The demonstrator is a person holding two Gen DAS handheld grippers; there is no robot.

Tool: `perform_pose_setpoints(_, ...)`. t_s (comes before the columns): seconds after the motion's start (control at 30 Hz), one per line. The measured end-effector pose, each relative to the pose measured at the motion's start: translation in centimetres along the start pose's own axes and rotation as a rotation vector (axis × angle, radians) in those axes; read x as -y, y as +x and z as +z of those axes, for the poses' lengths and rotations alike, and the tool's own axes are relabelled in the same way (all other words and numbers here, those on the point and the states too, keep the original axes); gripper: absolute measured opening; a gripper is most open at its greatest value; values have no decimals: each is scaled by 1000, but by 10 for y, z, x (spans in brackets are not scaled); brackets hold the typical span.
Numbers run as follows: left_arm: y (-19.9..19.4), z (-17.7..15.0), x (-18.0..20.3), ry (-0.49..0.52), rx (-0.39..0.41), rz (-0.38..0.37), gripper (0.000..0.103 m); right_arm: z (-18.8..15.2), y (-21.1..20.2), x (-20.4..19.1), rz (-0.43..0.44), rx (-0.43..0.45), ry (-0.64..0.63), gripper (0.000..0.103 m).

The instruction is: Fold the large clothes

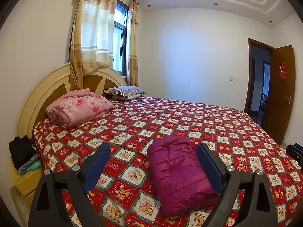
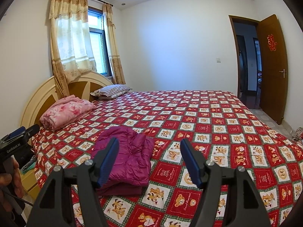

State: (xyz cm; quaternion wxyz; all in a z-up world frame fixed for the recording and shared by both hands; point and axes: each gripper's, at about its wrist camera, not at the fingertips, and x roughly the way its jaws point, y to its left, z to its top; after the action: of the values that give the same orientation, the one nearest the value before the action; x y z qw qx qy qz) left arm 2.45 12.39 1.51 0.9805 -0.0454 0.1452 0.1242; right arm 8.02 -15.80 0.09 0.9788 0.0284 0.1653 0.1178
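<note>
A folded purple puffer jacket [image 1: 180, 174] lies on the red bear-patterned bedspread [image 1: 132, 124], close to the near edge of the bed. My left gripper [image 1: 153, 146] hovers over that edge, open, with the jacket lying ahead between its blue pads and nothing gripped. In the right wrist view the jacket [image 2: 128, 151] sits left of centre, partly behind the left finger of my right gripper [image 2: 149, 141], which is also open and holds nothing. The left gripper [image 2: 28, 130] shows at the left edge there, and the right gripper [image 1: 295, 150] peeks in at the right edge of the left wrist view.
A folded pink floral blanket [image 1: 79, 107] and a striped pillow [image 1: 126, 91] lie by the rounded headboard [image 1: 37, 102]. Dark clothes [image 1: 21, 151] are piled on a yellow nightstand [image 1: 24, 181] left of the bed. A brown door [image 2: 272, 66] stands ajar at the right. A hand [image 2: 9, 179] holds the left gripper.
</note>
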Motion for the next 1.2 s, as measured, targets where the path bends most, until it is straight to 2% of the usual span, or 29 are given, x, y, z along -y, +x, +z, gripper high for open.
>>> perform_pose_setpoints(0.87,2,-4,0,13,-21,4,92,-2,-1,-6,10,-3,-6,71)
perform_pose_setpoints(1.0,5,-5,1,16,-30,-13,92,-2,-2,-6,15,-1,-12,72)
perform_pose_setpoints(1.2,5,-4,4,30,-30,9,92,-1,-1,-7,17,-4,-12,72)
